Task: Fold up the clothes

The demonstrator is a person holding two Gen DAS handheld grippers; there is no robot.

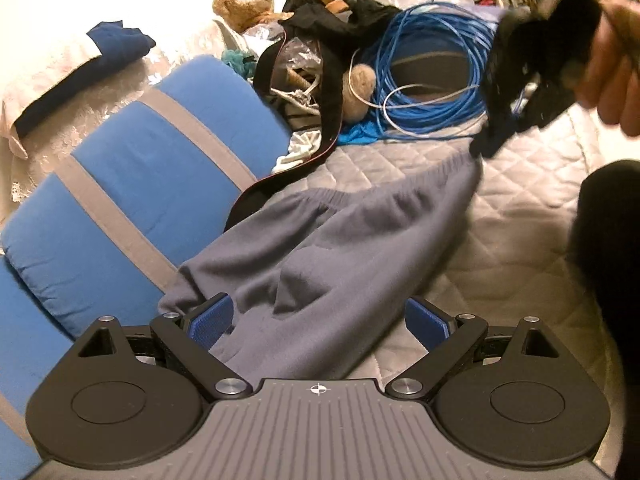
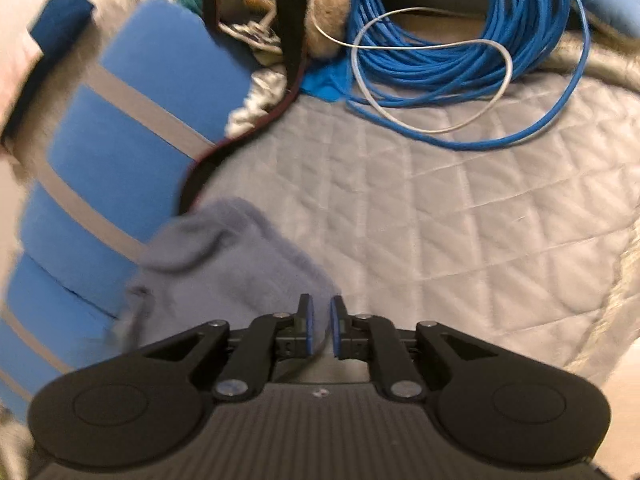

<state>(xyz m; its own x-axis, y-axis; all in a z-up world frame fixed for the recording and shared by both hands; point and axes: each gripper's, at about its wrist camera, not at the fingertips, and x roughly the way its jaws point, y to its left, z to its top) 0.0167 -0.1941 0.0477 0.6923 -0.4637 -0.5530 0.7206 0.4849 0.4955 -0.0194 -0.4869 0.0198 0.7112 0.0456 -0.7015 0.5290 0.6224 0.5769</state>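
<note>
A grey-blue garment with an elastic waistband [image 1: 320, 248] lies on the quilted bedcover [image 1: 520, 216]. My left gripper [image 1: 318, 326] is open, its blue pads wide apart over the near end of the garment. My right gripper [image 1: 496, 140] is seen in the left wrist view pinching the far corner of the waistband and lifting it. In the right wrist view my right gripper [image 2: 321, 326] has its pads nearly together on a thin fold of the garment [image 2: 224, 264], which hangs to the left.
A blue pillow with grey stripes [image 1: 132, 200] lies to the left. A coil of blue cable [image 1: 428, 76], a dark bag [image 1: 340, 12] and a teddy bear [image 1: 244, 4] sit at the back. The quilted bedcover [image 2: 440, 208] stretches right.
</note>
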